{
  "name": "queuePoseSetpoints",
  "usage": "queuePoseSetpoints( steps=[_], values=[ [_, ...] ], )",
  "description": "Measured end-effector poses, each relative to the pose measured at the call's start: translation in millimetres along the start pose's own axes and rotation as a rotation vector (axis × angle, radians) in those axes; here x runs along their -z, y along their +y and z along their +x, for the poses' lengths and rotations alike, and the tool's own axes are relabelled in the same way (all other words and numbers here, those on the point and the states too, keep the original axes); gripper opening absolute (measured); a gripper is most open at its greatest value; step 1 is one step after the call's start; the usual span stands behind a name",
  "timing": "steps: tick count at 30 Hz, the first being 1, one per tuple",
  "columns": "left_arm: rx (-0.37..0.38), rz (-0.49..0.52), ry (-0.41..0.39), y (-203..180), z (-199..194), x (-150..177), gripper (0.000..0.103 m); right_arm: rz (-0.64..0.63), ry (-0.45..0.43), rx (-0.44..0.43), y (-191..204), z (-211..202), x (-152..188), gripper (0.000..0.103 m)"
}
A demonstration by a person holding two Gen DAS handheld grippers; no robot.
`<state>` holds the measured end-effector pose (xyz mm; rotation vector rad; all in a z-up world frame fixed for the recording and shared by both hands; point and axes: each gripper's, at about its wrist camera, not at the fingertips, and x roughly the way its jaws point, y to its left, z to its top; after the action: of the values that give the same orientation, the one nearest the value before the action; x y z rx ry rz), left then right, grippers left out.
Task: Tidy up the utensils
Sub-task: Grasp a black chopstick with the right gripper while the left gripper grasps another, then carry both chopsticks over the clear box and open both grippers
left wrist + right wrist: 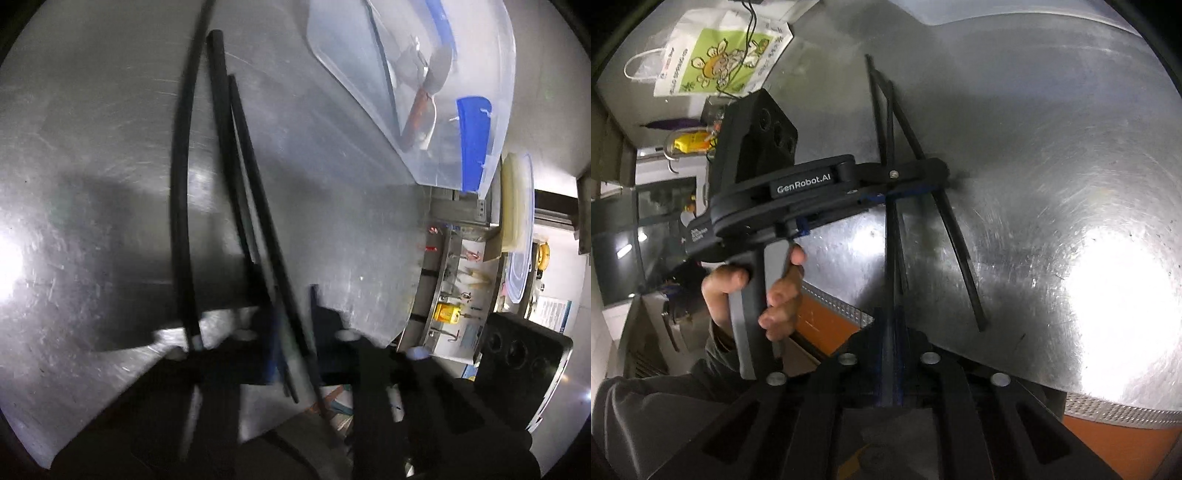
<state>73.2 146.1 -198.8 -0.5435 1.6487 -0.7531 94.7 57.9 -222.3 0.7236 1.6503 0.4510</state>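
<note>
Both grippers are clamped on black chopsticks lying on a scratched steel table. The left gripper has its jaws pinched together on the chopsticks, which fan out ahead of it across the metal. One more stick lies just to the left of that bundle, past the jaws. Ahead and to the right of the left gripper sits a clear plastic box with blue clips, with some utensils inside, blurred. The right gripper is narrowed on a stick too, and directly ahead of it the left gripper crosses the same sticks sideways, held by a hand. Another chopstick runs to the right of the right gripper. A paper bag lies far ahead on the left.
</note>
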Motion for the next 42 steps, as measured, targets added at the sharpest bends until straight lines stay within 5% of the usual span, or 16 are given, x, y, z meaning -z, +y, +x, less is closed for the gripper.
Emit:
queuePoseSetpoints(
  steps=[5,7,9,14,16,17,18,22,27,30,33,39,42],
  values=[
    [0.034,0.055,0.009,-3.1,-2.0,1.9,0.004,-0.058,0.002,0.088,4.1,8.9,-6.7,0.009],
    [0.025,0.093,0.003,-9.0,-3.4,2.5,0.004,-0.096,-0.04,0.154,11.6,7.6,-10.0,0.028],
    [0.029,0.112,0.005,-12.4,-3.5,2.0,0.004,-0.174,-0.105,0.264,21.8,0.6,-10.9,0.06],
    [0.05,0.133,0.039,-19.8,1.9,-1.8,0.004,-0.401,-0.092,0.398,51.0,24.0,-20.2,0.058],
    [0.067,0.144,0.048,-23.1,0.9,-2.5,0.004,-0.419,-0.057,0.401,51.6,37.5,-25.1,0.038],
    [0.076,0.15,0.046,-25.0,-2.8,-3.7,0.004,-0.417,-0.029,0.393,51.1,44.5,-26.8,0.013],
    [0.075,0.158,0.039,-27.6,-5.7,-4.8,0.004,-0.411,-0.017,0.381,51.1,47.5,-27.4,0.008],
    [0.079,0.21,-0.006,-49.9,-27.9,-10.4,0.004,-0.357,-0.057,0.223,55.4,21.3,-28.5,0.007],
    [0.058,0.41,-0.195,-144.1,-93.0,-46.9,0.004,-0.362,-0.223,0.09,81.5,-57.7,-44.1,0.007],
    [0.004,0.554,-0.318,-213.9,-122.4,-85.3,0.004,-0.393,-0.362,0.125,95.5,-117.3,-72.8,0.007],
    [-0.023,0.591,-0.352,-265.9,-124.1,-142.3,0.004,-0.396,-0.449,0.213,99.9,-166.0,-119.5,0.007],
    [-0.144,0.438,-0.259,-267.8,-59.4,-242.7,0.004,-0.272,-0.309,0.27,63.4,-170.8,-224.9,0.007],
    [-0.237,0.333,-0.177,-239.3,-11.0,-270.4,0.006,-0.203,-0.213,0.197,34.7,-153.8,-255.1,0.009]
  ],
)
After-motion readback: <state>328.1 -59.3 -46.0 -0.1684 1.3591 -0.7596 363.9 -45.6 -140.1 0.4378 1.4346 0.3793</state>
